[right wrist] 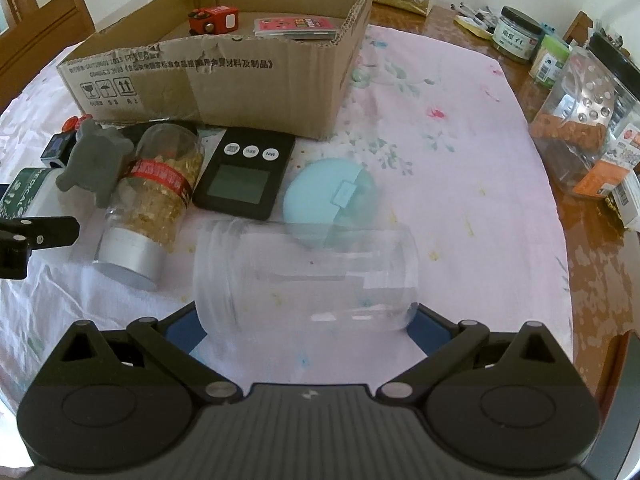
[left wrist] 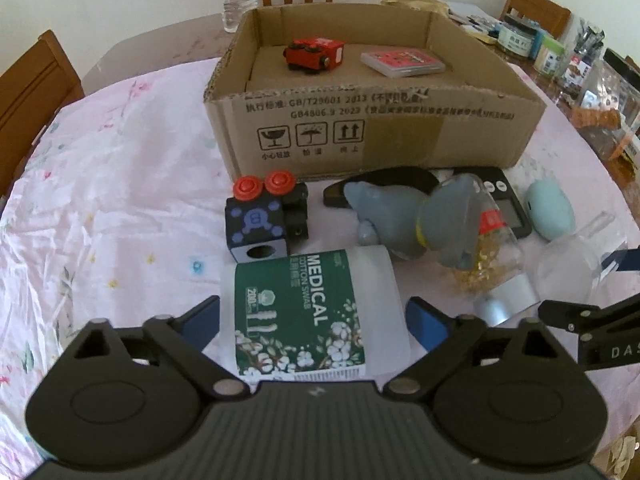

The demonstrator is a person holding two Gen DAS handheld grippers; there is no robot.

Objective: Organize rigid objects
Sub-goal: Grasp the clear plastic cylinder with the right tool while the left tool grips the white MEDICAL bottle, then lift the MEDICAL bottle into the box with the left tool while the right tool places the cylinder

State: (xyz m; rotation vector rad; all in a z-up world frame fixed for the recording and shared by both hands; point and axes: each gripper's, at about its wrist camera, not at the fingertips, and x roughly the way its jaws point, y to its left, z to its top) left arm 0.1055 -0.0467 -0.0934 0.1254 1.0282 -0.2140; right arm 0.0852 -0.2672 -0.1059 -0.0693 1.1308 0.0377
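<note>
Pink flowered cloth point(left wrist: 120, 184) covers a round table ringed by wooden chairs; a low cardboard box point(left wrist: 372, 128) stands open at twelve o'clock in the left wrist view, and inside it lie a red toy car point(left wrist: 314, 54) and, at its three o'clock, a flat red card case point(left wrist: 402, 63), the two apart.

In front of the box, loose things crowd the cloth; a black cube with two red buttons point(left wrist: 258, 216) sits at eleven o'clock from the left gripper point(left wrist: 312, 320); a grey soft toy point(left wrist: 404, 216) lies across a clear bottle of yellow bits with a silver cap point(right wrist: 148, 200); a black digital scale point(right wrist: 244, 176) and a round pale blue case point(right wrist: 328, 200) lie just beside one another.

The left gripper's blue pads point(left wrist: 204, 320) flank a white cotton swab tub with a green label point(left wrist: 308, 308); a narrow gap shows on each side, so the tub sits between them without being pressed.

The right gripper point(right wrist: 304, 324) straddles a clear plastic jar point(right wrist: 304, 276) lying on its side, mouth toward nine o'clock; its blue pads point(right wrist: 182, 330) sit at the jar's two ends, but whether they press it cannot be told.

Jars and packets point(right wrist: 516, 36) clutter the bare wood at two o'clock in the right wrist view.
</note>
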